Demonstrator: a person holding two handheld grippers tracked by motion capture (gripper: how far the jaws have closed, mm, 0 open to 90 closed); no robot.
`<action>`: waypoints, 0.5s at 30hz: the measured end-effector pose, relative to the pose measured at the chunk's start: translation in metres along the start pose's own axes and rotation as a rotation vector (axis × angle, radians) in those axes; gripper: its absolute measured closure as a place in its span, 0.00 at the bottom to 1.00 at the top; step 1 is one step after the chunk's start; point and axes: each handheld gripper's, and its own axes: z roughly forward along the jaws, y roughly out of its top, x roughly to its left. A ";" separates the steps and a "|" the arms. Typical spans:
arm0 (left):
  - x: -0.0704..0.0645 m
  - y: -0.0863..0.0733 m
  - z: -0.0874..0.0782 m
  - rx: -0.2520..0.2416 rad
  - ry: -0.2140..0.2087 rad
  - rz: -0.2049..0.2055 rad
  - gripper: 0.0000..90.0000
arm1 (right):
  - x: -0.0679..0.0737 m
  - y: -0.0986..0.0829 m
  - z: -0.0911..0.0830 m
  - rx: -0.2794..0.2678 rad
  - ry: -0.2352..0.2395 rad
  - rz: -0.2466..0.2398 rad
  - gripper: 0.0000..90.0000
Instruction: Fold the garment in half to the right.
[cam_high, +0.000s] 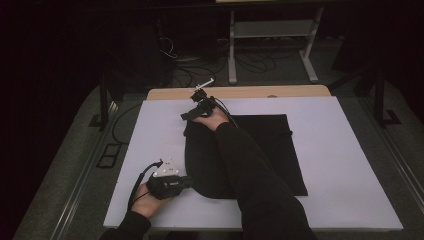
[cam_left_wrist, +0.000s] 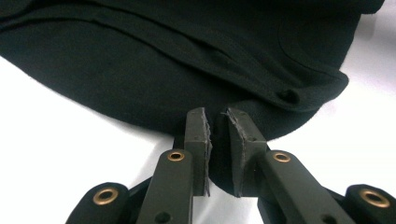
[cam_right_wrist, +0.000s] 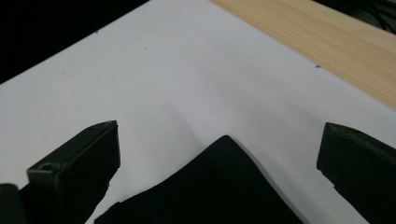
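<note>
A black garment (cam_high: 250, 155) lies spread on a white board (cam_high: 350, 165) that covers most of a wooden table (cam_high: 300, 91). It sits in the middle of the board, its right part flat and square-edged, its left part folded over into a rounded bulge.

The left gripper (cam_high: 187, 181) is at the near left of the garment, held low in the person's left hand (cam_high: 150, 197). In the left gripper view its jaws stand almost together, pinching the rounded near edge of the garment (cam_left_wrist: 224, 70) between the pads (cam_left_wrist: 198, 135). A seam runs across the cloth above them, and a small round lump, perhaps a button, shows near the edge at the right.

The right gripper (cam_high: 187, 115) is at the far left corner of the garment, the right arm reaching across the cloth. In the right gripper view its jaws are wide apart, one finger (cam_right_wrist: 79, 172) at the left and the other at the right, and a pointed corner of the garment (cam_right_wrist: 219, 186) lies between them on the board (cam_right_wrist: 187, 70), touching neither. The bare table (cam_right_wrist: 327, 42) runs along the far edge.

The scene is dim, and no brand, label or writing can be read on the garment, the board or the grippers.
</note>
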 end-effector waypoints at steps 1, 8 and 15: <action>0.000 0.000 0.000 -0.006 -0.001 0.001 0.87 | -0.001 -0.001 0.003 0.011 0.000 0.001 0.00; 0.000 0.003 -0.004 -0.050 -0.012 -0.012 0.88 | -0.001 -0.008 0.016 0.055 0.004 0.008 0.06; -0.001 0.006 -0.005 -0.084 -0.022 -0.027 0.88 | 0.001 -0.009 0.019 0.084 -0.053 -0.011 0.21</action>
